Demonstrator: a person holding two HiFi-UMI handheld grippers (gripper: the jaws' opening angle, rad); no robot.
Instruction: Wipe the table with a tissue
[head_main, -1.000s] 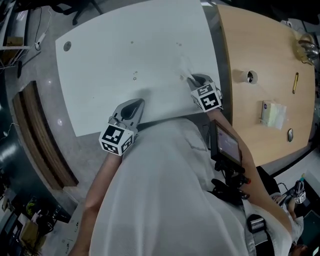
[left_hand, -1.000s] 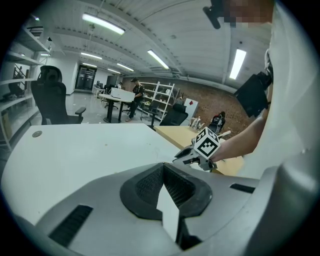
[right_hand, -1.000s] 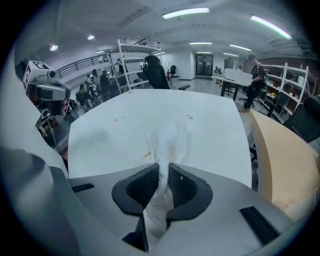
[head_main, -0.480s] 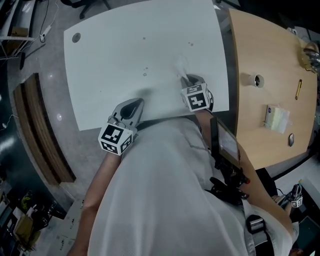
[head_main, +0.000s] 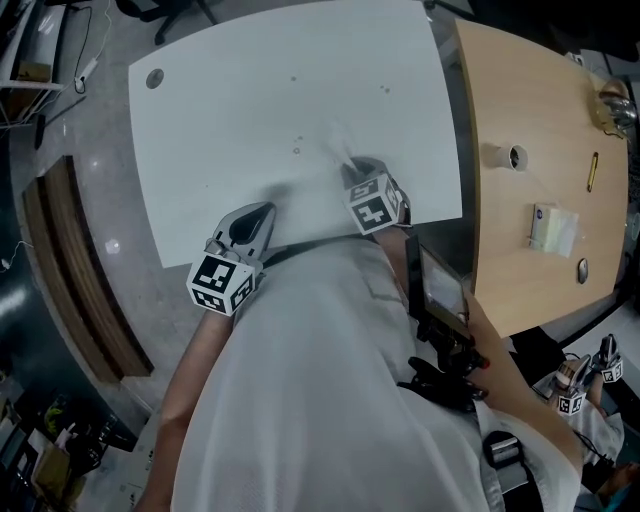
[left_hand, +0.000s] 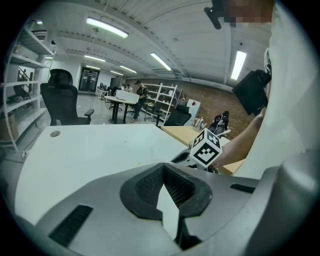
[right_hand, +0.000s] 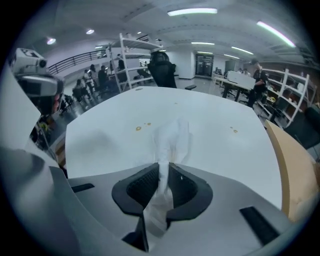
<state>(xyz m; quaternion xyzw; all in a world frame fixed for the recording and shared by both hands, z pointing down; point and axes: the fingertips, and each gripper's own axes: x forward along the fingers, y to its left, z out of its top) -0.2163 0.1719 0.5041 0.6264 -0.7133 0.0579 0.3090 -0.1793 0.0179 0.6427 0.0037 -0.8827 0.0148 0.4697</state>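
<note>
Right gripper view: right gripper (right_hand: 163, 167) jaws pinch tissue (right_hand: 172, 136), its loose end lying on white table (right_hand: 225, 145); left gripper (left_hand: 162, 167) jaws together, empty.

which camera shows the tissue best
The right gripper view: the tissue sits at its centre, pinched between the jaws of the right hand-held gripper and fanning onto the table. The head view shows it only as a faint white strip ahead of that gripper. The left gripper view doesn't show it.
</note>
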